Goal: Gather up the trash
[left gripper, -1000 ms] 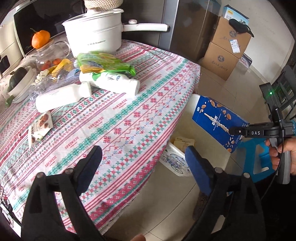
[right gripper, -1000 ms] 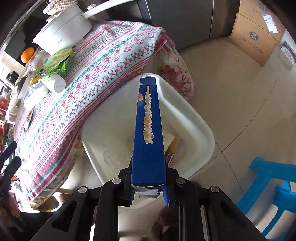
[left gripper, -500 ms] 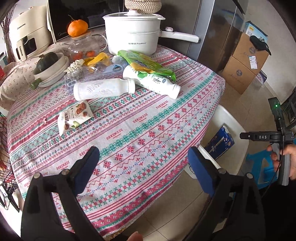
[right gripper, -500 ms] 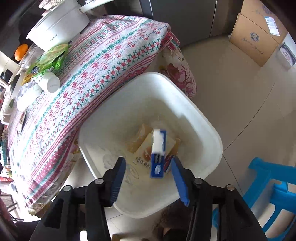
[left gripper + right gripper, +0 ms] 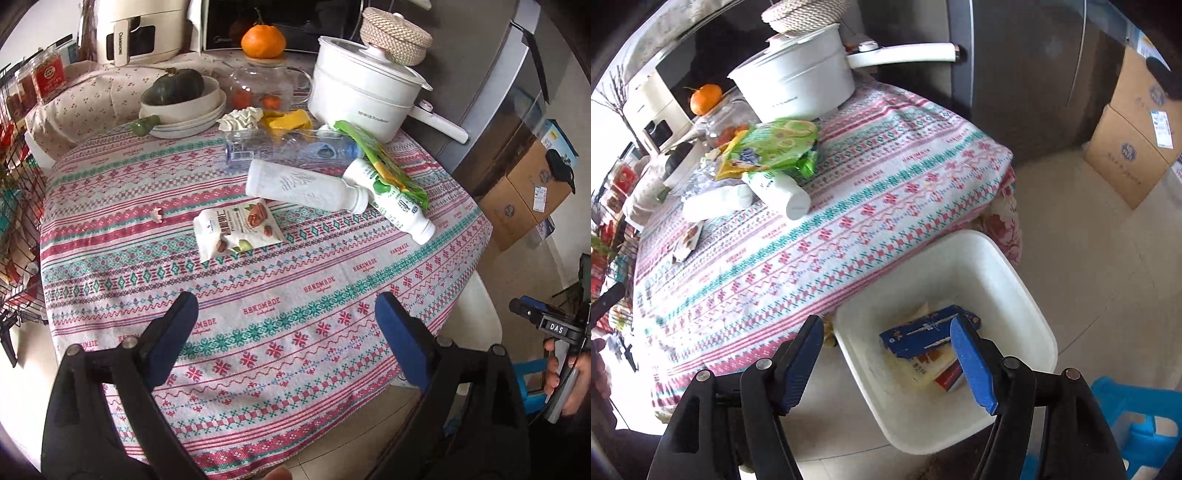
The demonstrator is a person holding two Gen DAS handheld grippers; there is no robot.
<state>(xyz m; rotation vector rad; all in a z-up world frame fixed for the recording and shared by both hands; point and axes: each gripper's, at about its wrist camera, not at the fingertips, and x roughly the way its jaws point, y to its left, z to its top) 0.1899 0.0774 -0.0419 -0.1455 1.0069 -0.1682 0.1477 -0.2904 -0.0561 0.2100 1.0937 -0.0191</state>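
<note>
Both tongs gape, holding nothing — the left gripper [image 5: 284,325] hangs over the table's near edge, the right gripper [image 5: 886,354] above the white bin [image 5: 1030,295] at lower right, where the blue carton [image 5: 916,336] lies. The snack packet [image 5: 236,229] at frame centre seems, perhaps, flat — better pinched by an edge.

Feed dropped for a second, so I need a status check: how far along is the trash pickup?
Done: the blue carton lies in the white bin on other packaging. In hand: nothing; the left gripper and right gripper are both open and empty. Left on the table: the snack packet, two white bottles, the clear bottle, the green wrapper.
</note>
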